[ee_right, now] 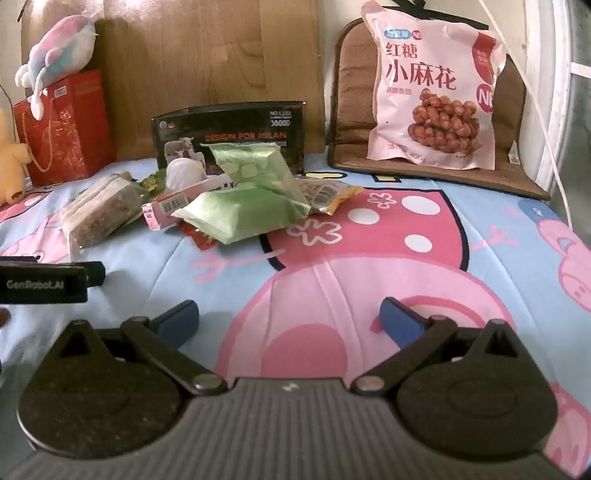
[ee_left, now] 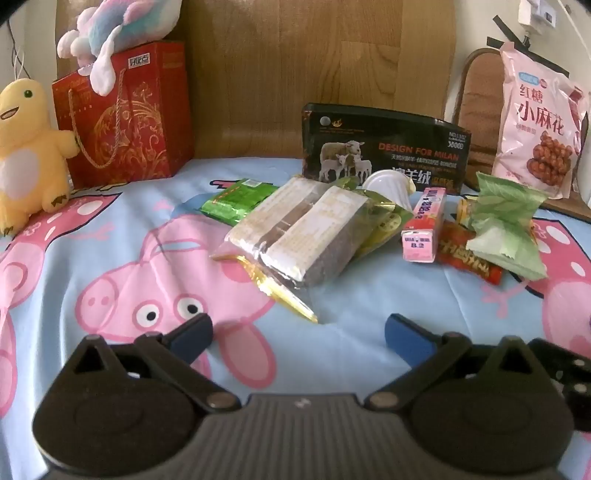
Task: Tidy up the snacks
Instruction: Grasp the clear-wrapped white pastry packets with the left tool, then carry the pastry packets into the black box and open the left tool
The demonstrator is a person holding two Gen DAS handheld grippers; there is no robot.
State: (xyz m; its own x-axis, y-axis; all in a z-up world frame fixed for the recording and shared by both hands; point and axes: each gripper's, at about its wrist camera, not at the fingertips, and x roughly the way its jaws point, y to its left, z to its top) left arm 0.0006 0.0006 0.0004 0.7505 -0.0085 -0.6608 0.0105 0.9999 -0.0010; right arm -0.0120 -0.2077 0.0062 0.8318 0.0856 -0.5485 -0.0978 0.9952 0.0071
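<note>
A heap of snacks lies on the cartoon-pig bedsheet [ee_left: 110, 236]. A clear pack of brown bars [ee_left: 295, 240] sits nearest my left gripper [ee_left: 298, 330], which hangs open a little short of it with nothing between its blue fingers. To the right lie a pink carton [ee_left: 424, 229], a red wrapper [ee_left: 469, 258] and a pale green packet [ee_left: 506, 229]. In the right wrist view the green packet [ee_right: 247, 195] tops the heap beside a yellow packet [ee_right: 328, 192]. My right gripper [ee_right: 288, 310] is open and empty, well short of the heap. A big pink snack bag [ee_right: 428, 92] leans on a brown cushion [ee_right: 351, 110].
A black box with sheep [ee_left: 384, 147] stands behind the heap against the wooden headboard [ee_left: 295, 55]. A red gift bag [ee_left: 125, 118] with a pastel plush [ee_left: 110, 33] on top and a yellow plush [ee_left: 26, 147] stand at the left. The left gripper's body [ee_right: 48, 282] shows at the right view's left edge.
</note>
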